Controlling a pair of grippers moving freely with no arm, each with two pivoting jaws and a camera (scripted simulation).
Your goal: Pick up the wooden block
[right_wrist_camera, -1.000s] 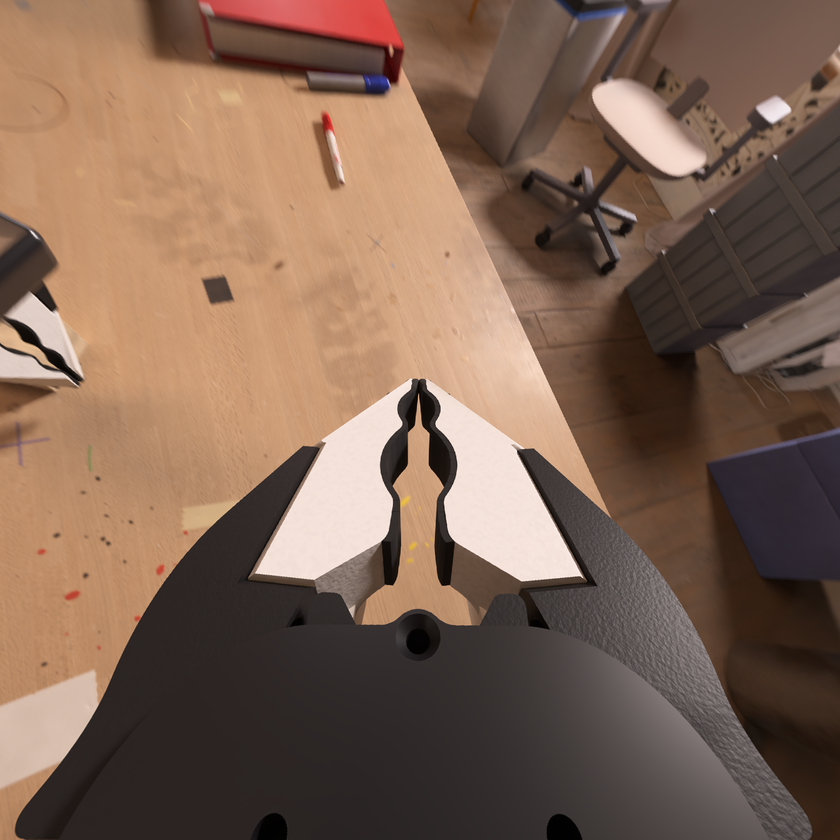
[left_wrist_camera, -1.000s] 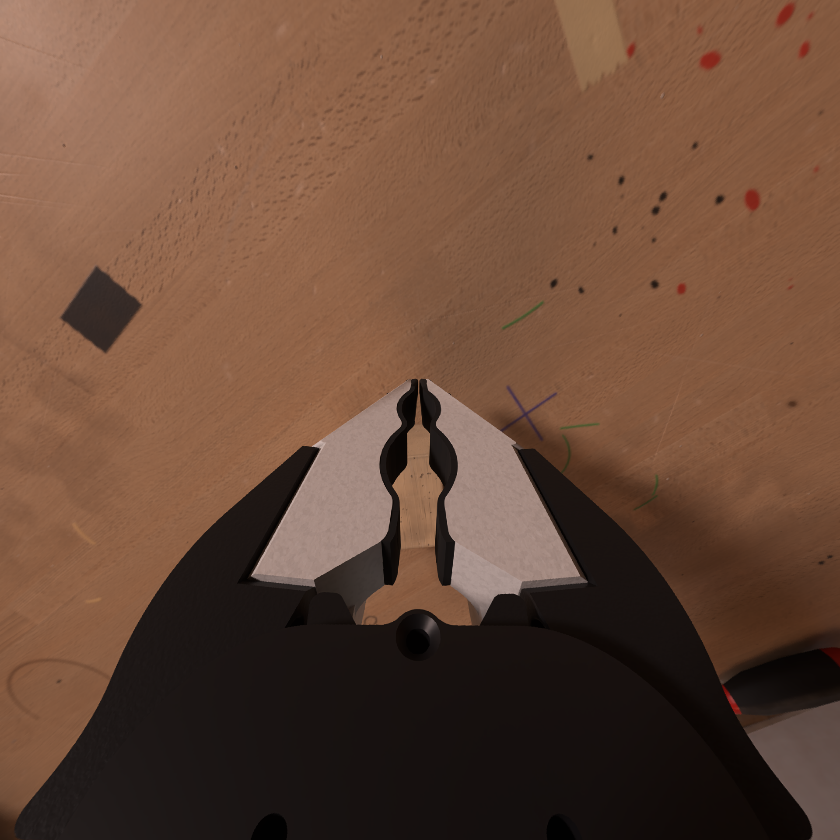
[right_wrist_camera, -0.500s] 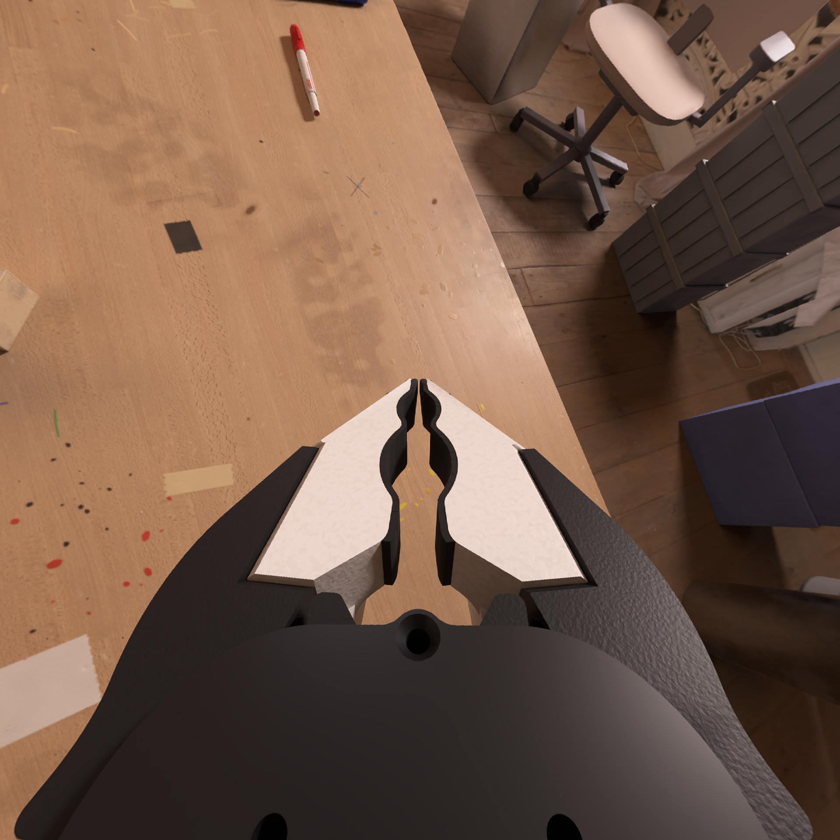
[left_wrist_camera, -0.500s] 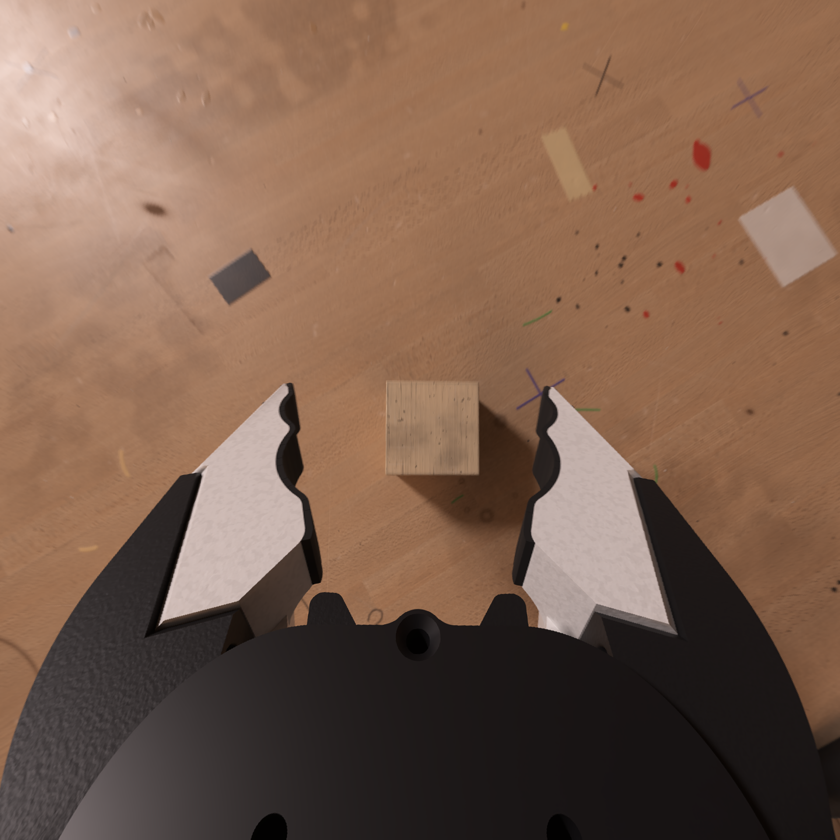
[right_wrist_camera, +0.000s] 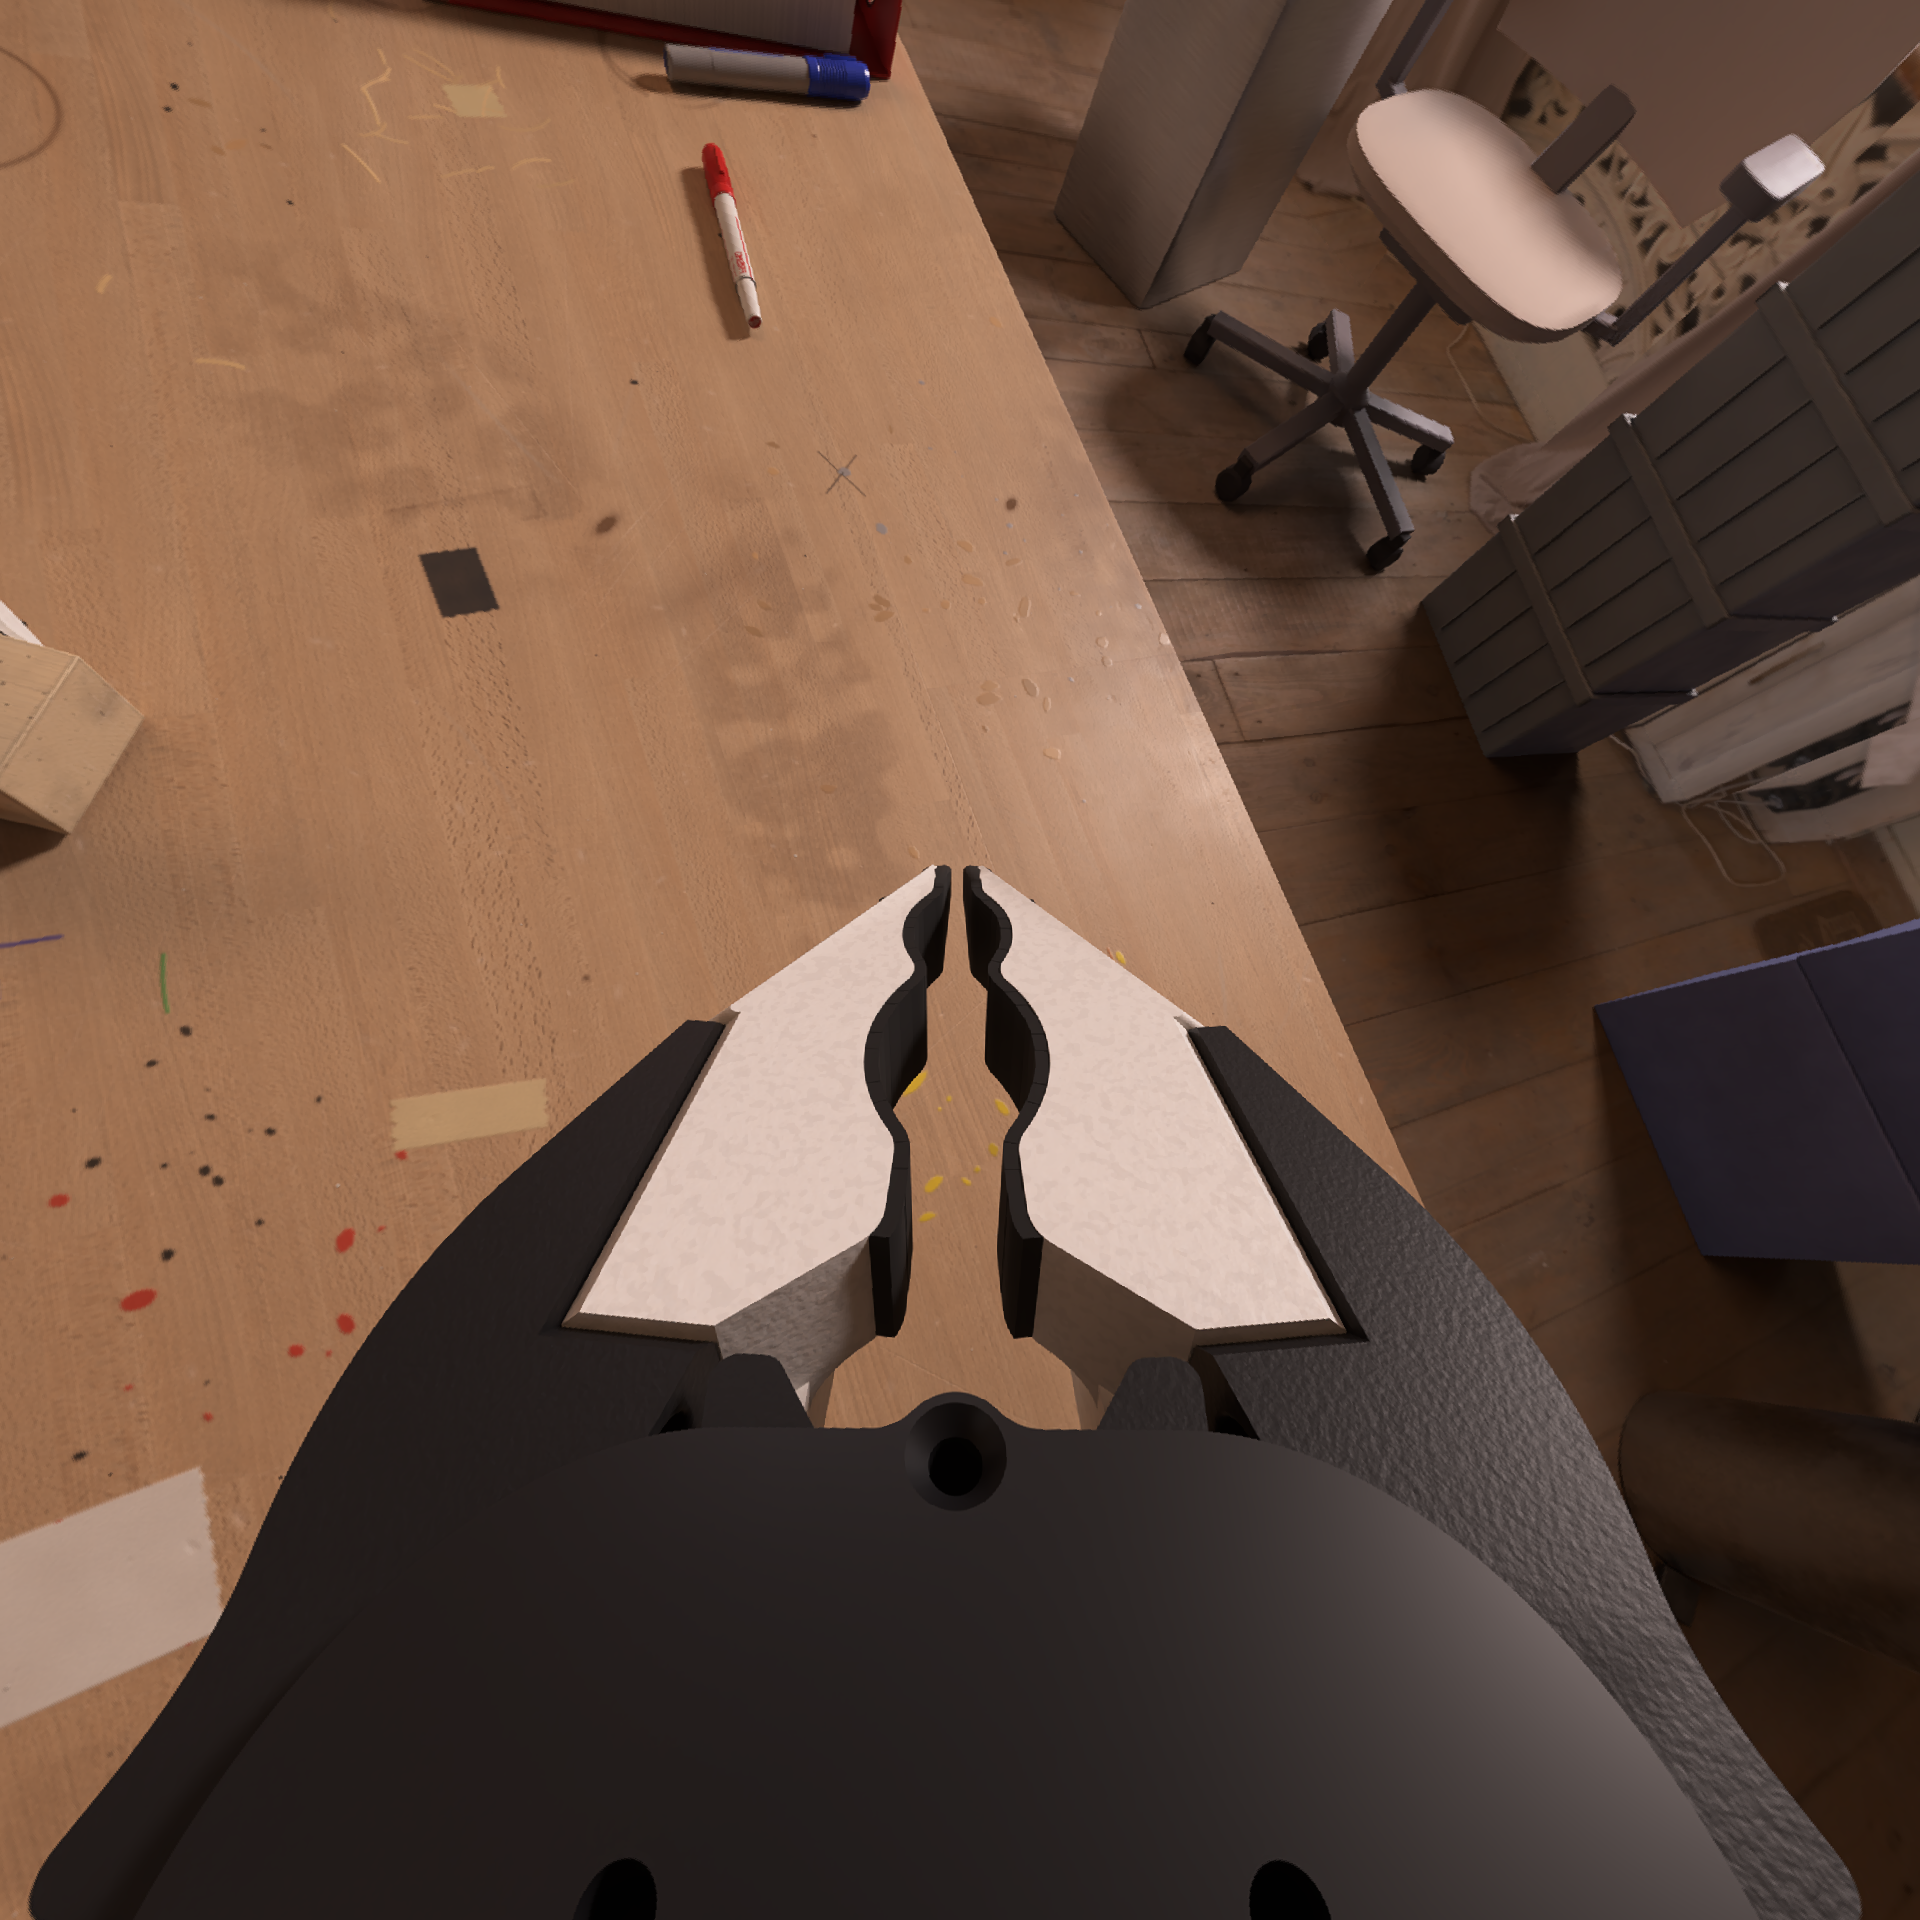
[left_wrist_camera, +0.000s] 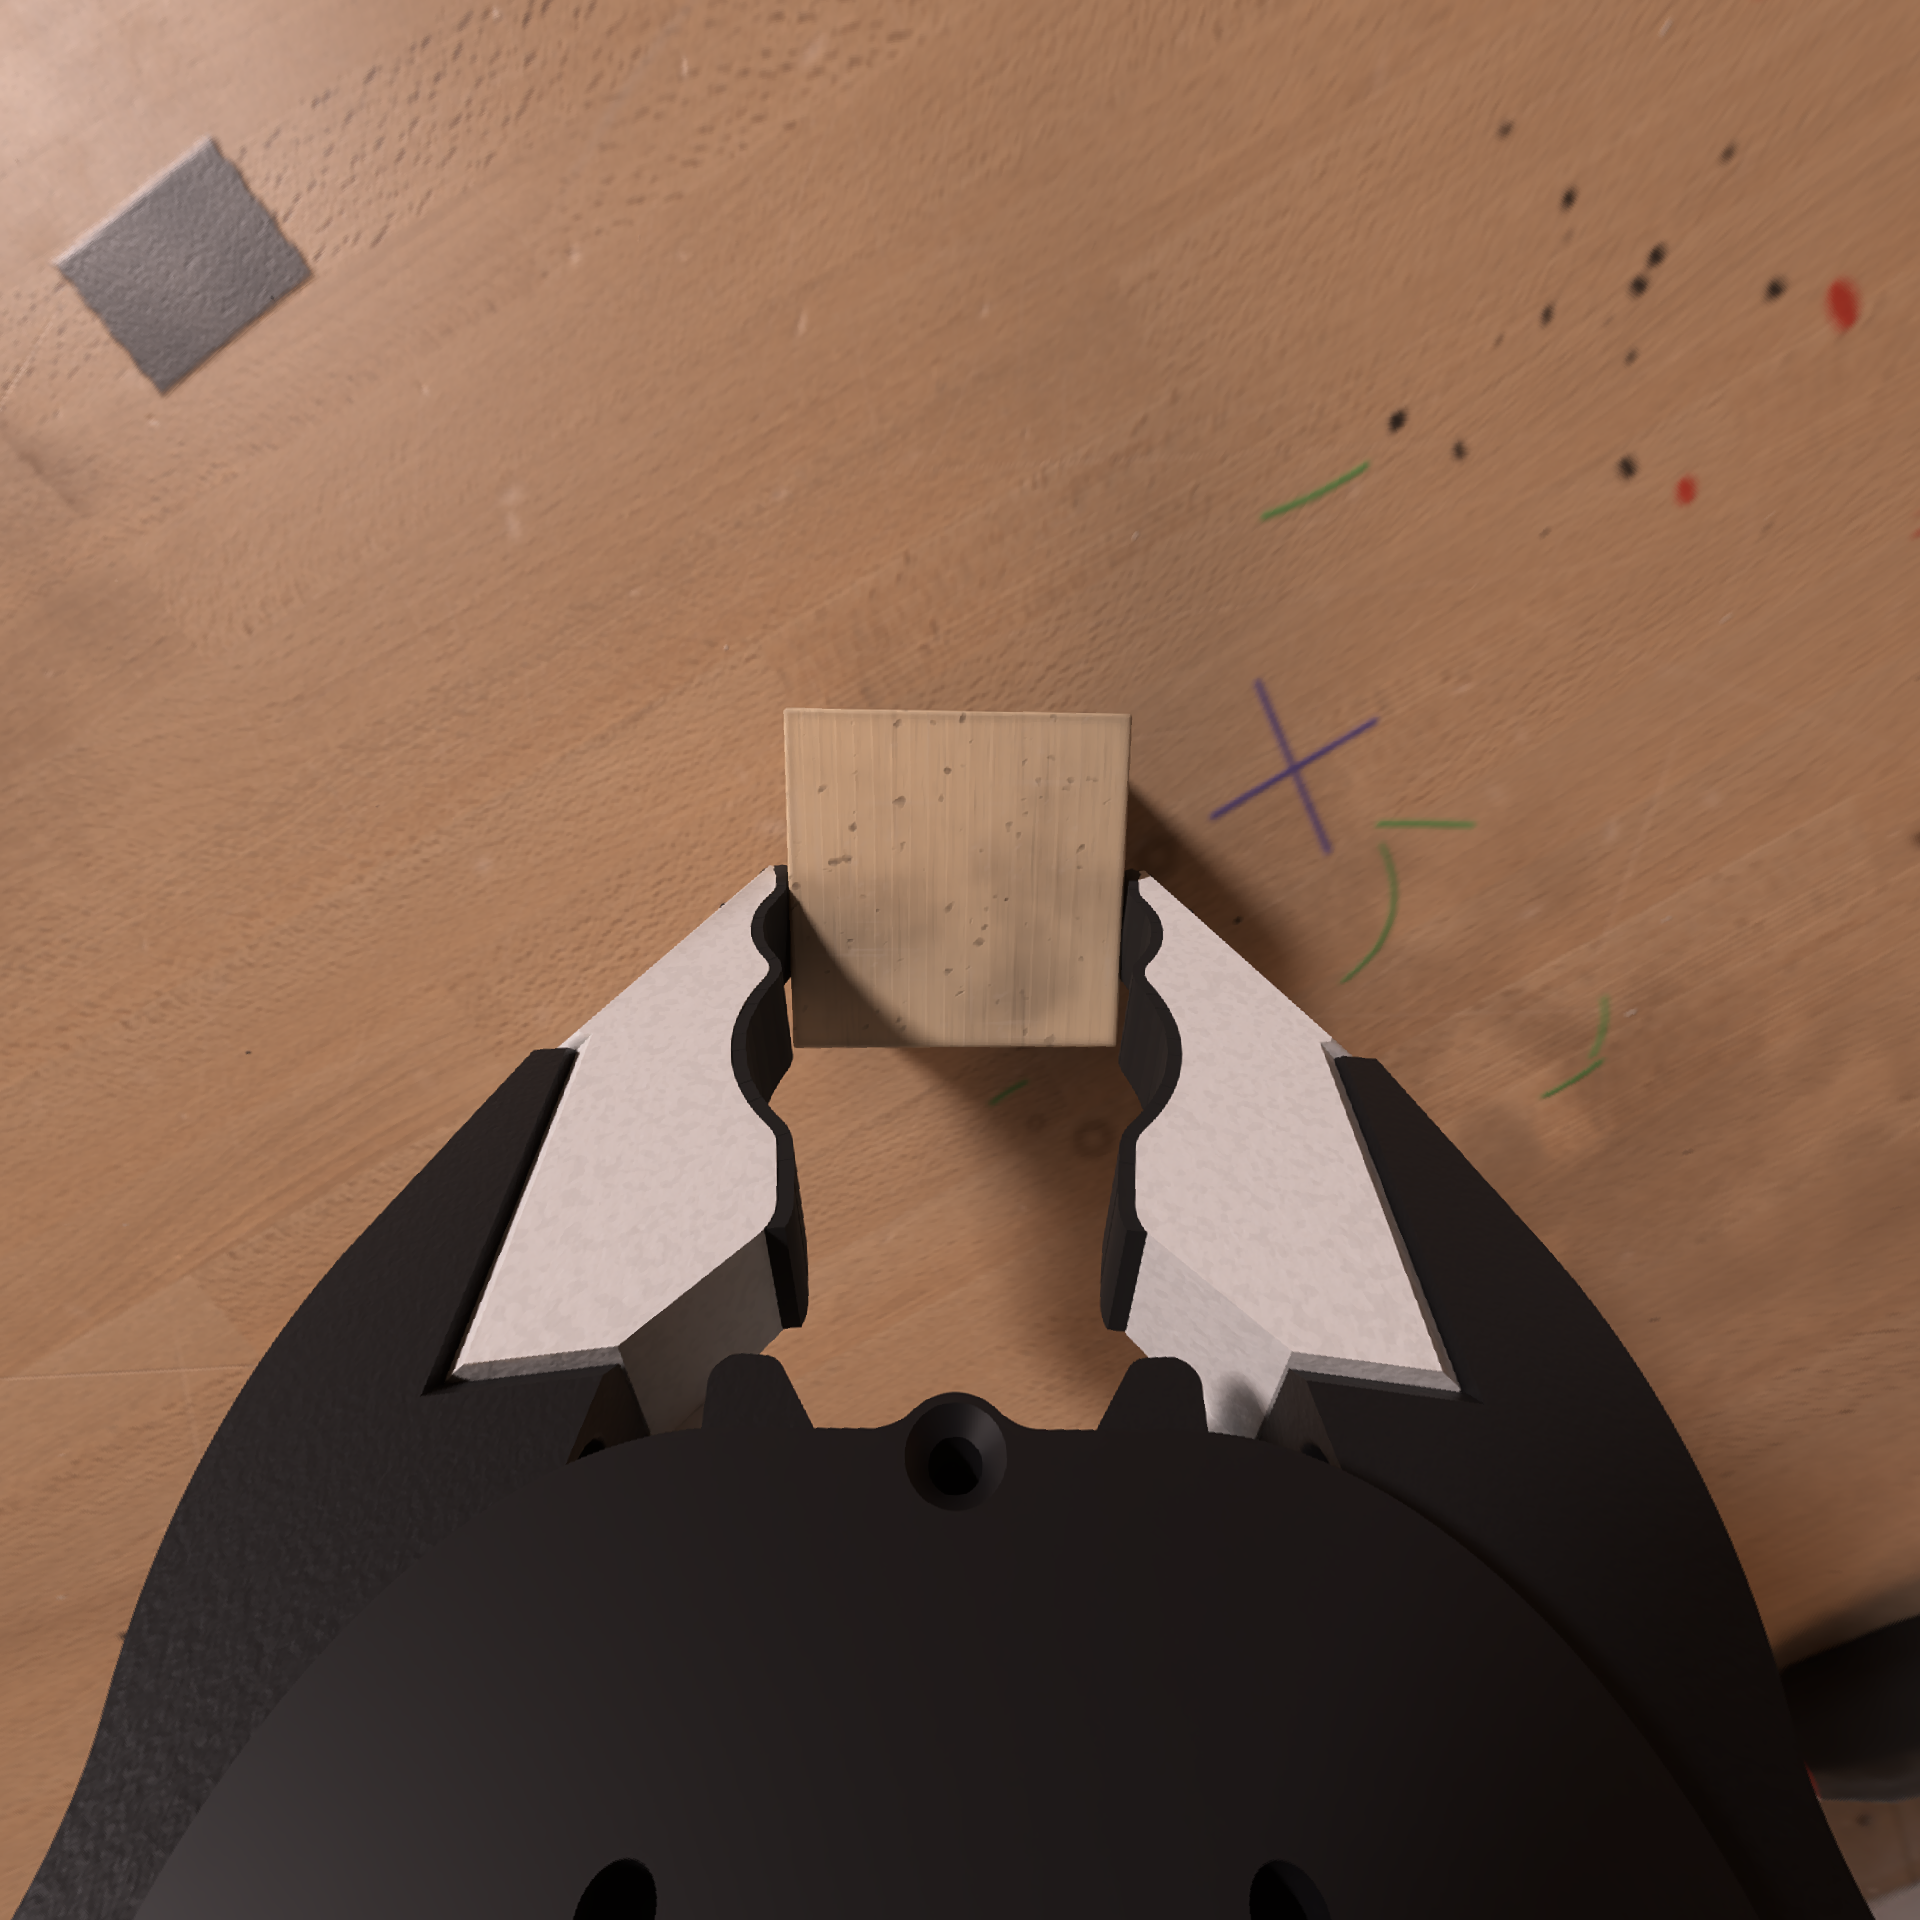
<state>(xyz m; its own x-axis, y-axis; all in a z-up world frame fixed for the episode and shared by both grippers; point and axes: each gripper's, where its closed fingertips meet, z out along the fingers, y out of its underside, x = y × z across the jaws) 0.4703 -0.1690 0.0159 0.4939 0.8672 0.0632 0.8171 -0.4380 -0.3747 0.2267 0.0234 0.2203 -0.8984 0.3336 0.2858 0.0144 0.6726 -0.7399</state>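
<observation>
Left wrist view: left claw [left_wrist_camera: 954,914] clamped on the wooden block [left_wrist_camera: 956,878], one fingertip against each side face, contact only near the tips. Block sits low over the bench [left_wrist_camera: 623,623]; whether it has cleared the surface cannot be told. Purple cross mark [left_wrist_camera: 1294,767] just to the right of it, grey square patch [left_wrist_camera: 185,265] well off at upper left.

Judgement: grip is shallow, with the rear half of the block between the tips and the front half protruding. Lift straight up, slowly, no tilt or twist, and hold the squeeze constant, or the block may pivot out.

Right wrist view: right claw [right_wrist_camera: 956,883] drawn together, empty, above the bench near its right edge. Block visible at far left [right_wrist_camera: 52,738], well apart. Red marker [right_wrist_camera: 732,237] lies farther up the bench. Judgement: keep this claw parked.
</observation>
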